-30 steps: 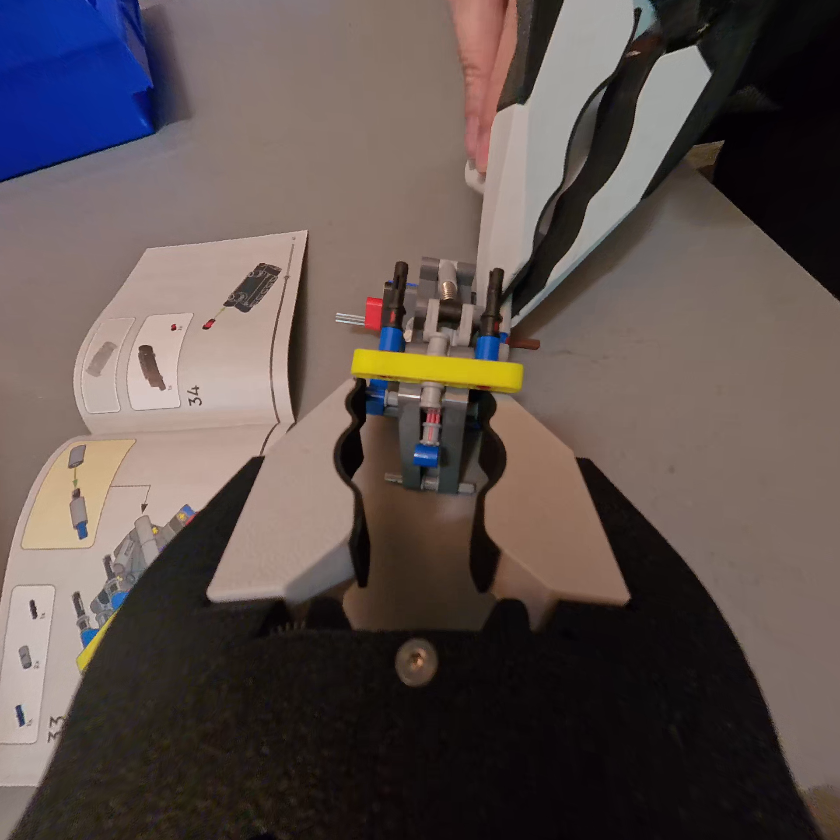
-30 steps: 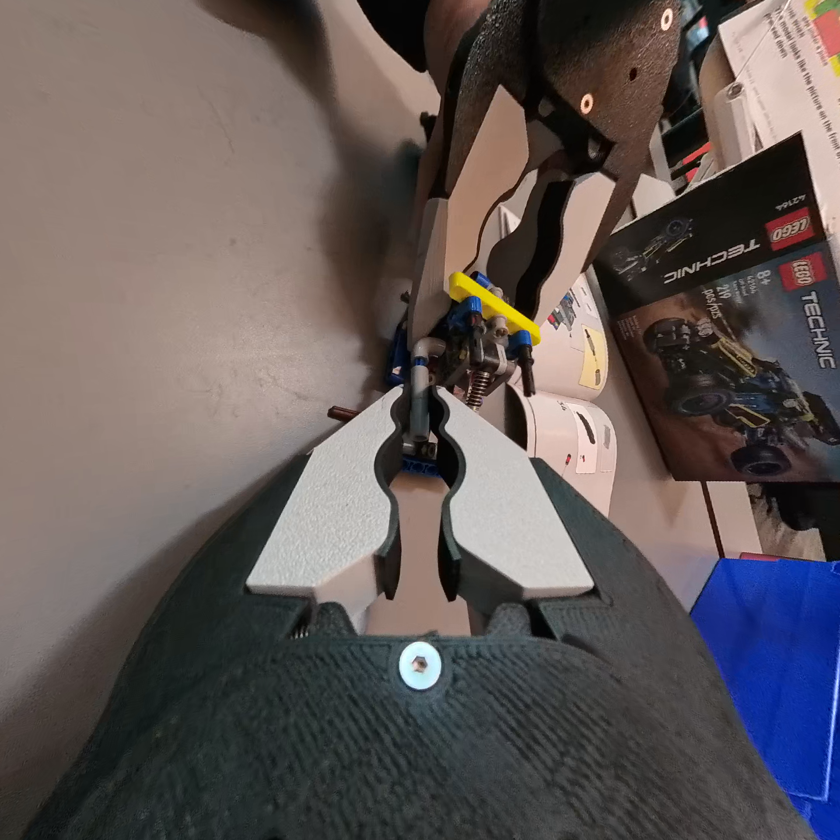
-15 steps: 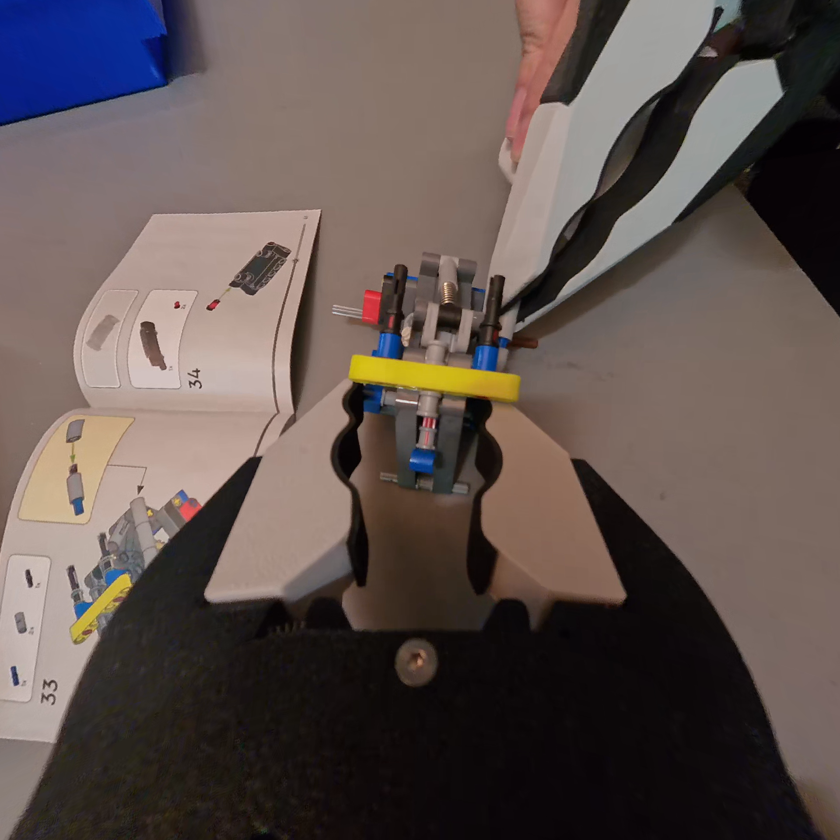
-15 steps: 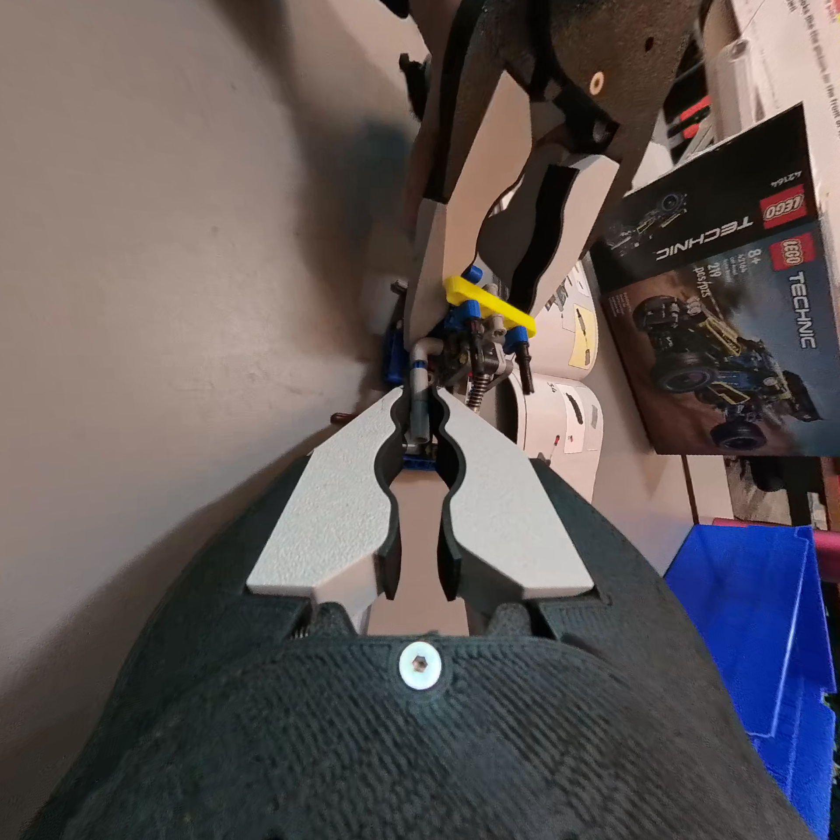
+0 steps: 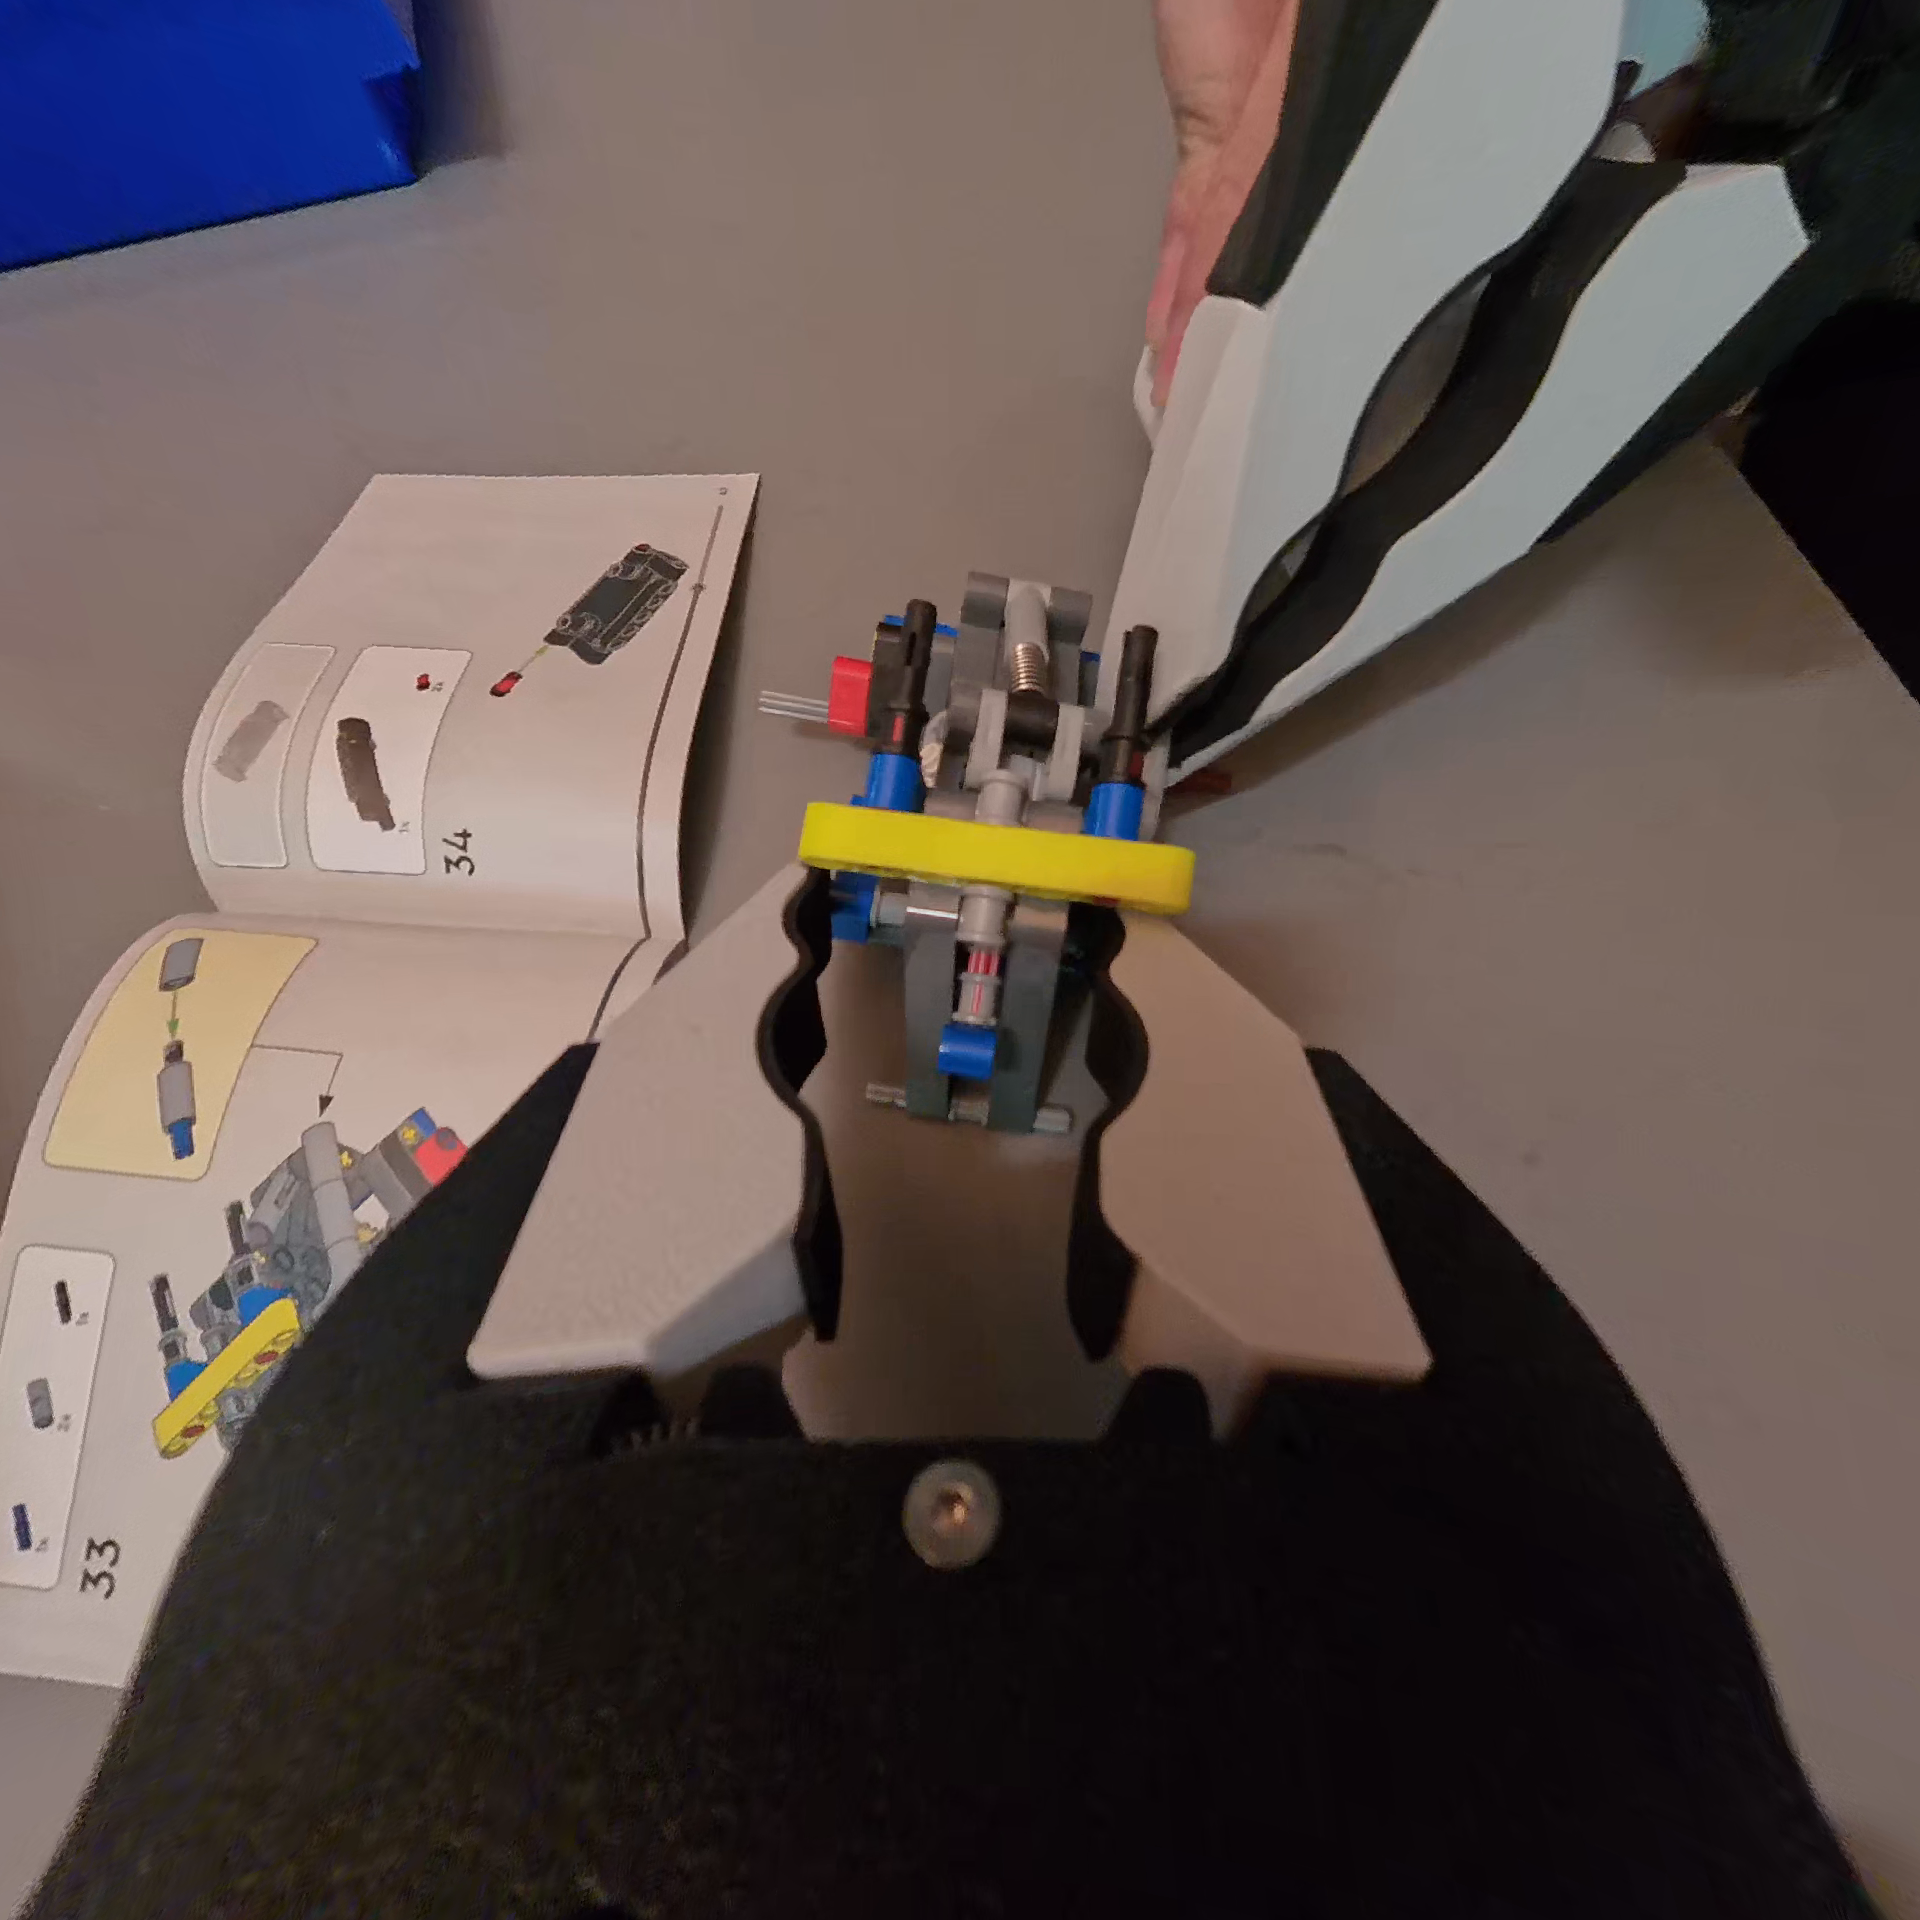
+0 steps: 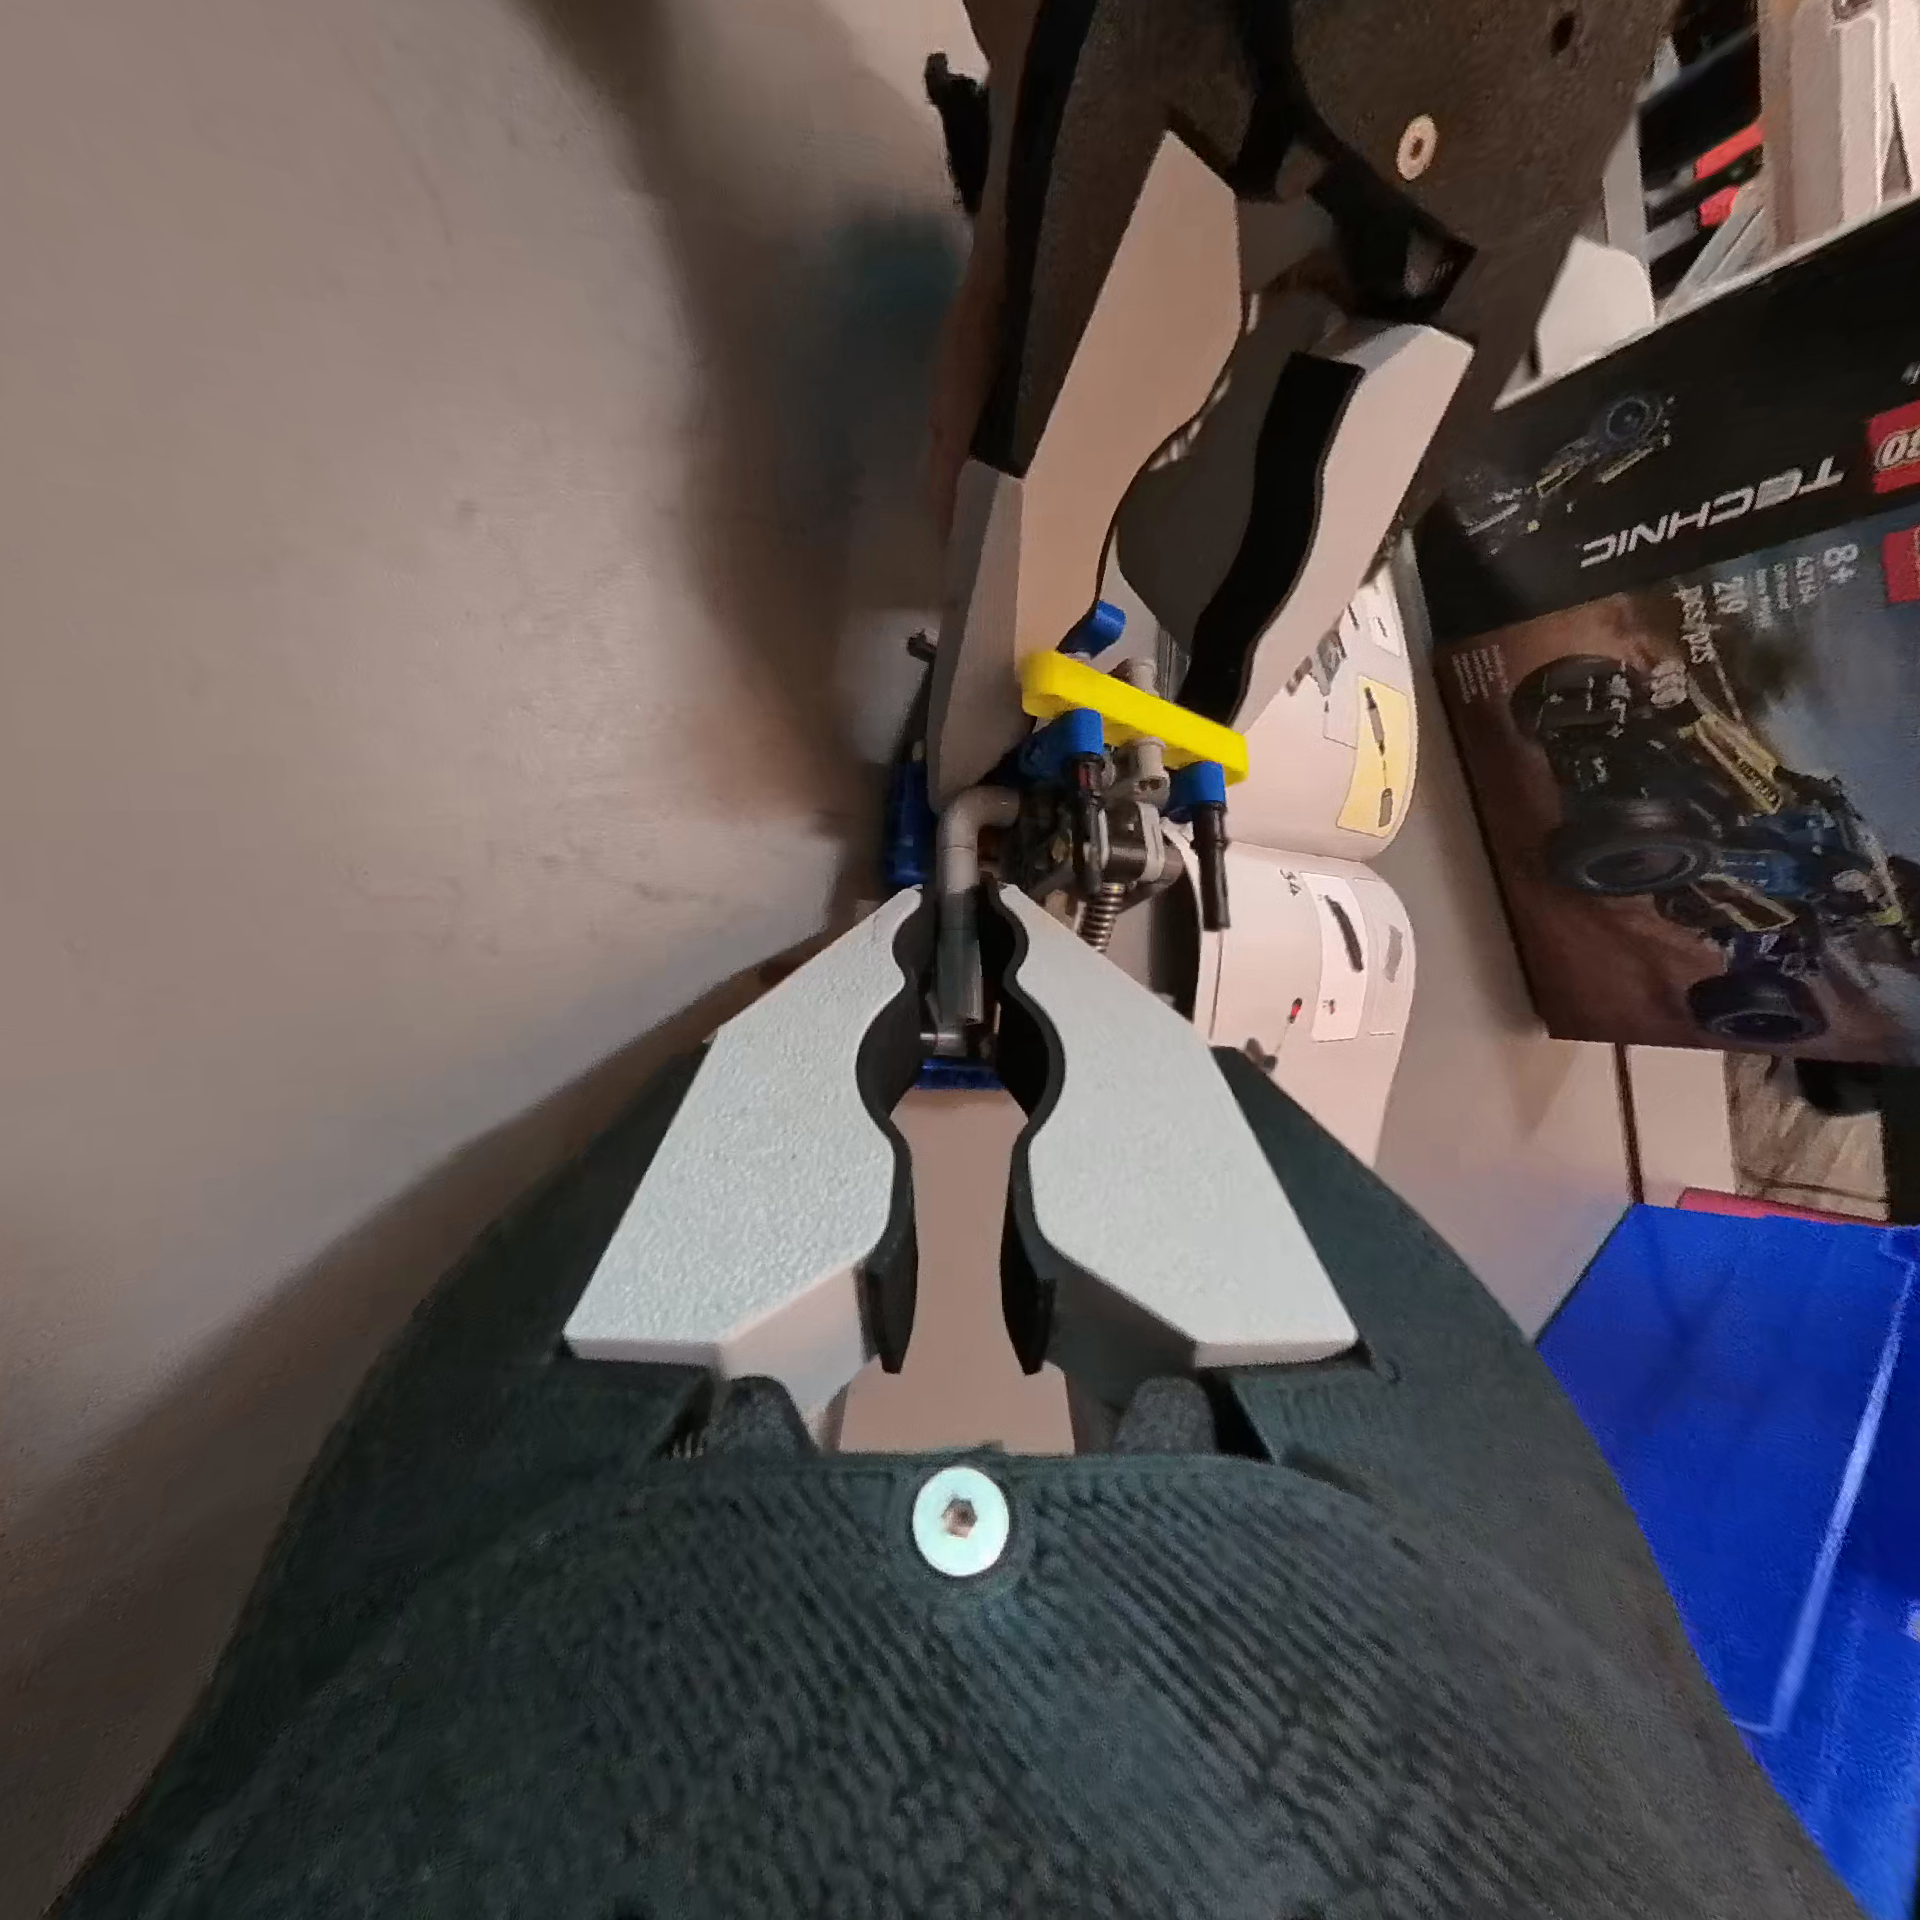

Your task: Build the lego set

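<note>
My left gripper (image 5: pixel 966 904) is shut on a small toy-brick assembly (image 5: pixel 987 997). Its pads press the sides of the grey body just behind the yellow beam (image 5: pixel 997 857). Black pins on blue sleeves, a spring and a red piece stick out in front. My right gripper (image 6: pixel 956 904) is shut on a thin grey bent piece (image 6: pixel 961 935) at the assembly's side. Its pale fingers (image 5: pixel 1299 468) come in from the upper right in the left wrist view. The left gripper also shows in the right wrist view (image 6: pixel 1096 743), holding the assembly close to the grey table (image 5: pixel 1507 935).
An open instruction booklet (image 5: pixel 447 727) lies on the table to the left of the assembly. A blue bin (image 5: pixel 187 114) stands at the far left corner. A printed toy box (image 6: pixel 1714 727) stands beyond the booklet. A person's hand (image 5: pixel 1195 187) shows behind the right gripper. Both grippers' tips are close together, under 4 cm apart.
Both grippers keep their hold on the assembly. The two have shifted a little together, and the right gripper now reaches in from higher up in the left wrist view.
</note>
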Motion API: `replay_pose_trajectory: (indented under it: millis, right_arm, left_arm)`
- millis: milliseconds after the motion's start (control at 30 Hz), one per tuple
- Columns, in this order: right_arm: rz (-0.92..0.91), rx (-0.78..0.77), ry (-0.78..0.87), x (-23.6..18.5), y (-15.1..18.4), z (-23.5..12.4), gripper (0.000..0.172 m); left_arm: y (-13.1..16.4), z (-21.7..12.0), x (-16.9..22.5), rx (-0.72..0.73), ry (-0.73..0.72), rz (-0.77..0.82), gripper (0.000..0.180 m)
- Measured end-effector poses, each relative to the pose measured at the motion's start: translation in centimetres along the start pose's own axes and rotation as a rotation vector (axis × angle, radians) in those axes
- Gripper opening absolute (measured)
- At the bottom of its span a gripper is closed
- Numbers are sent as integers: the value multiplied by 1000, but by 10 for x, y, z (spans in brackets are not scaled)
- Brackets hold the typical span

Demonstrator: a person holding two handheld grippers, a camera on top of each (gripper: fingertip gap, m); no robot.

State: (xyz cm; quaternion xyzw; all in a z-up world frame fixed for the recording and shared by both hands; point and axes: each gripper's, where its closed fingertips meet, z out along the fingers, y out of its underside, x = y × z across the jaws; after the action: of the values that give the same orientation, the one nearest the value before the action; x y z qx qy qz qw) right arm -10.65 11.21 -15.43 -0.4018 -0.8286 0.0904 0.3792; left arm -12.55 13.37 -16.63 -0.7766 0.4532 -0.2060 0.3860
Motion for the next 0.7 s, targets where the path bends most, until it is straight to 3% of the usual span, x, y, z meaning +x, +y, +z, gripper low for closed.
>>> replay_pose_trajectory:
  millis: [233,700]
  right_arm:
    - [201,148,35,8,5,-14,15]
    - [152,140,55,4,6,-8,6]
  left_arm:
    - [-2,-1,-2,30,3,-36,44]
    - [0,-4,-2,1,-7,5,44]
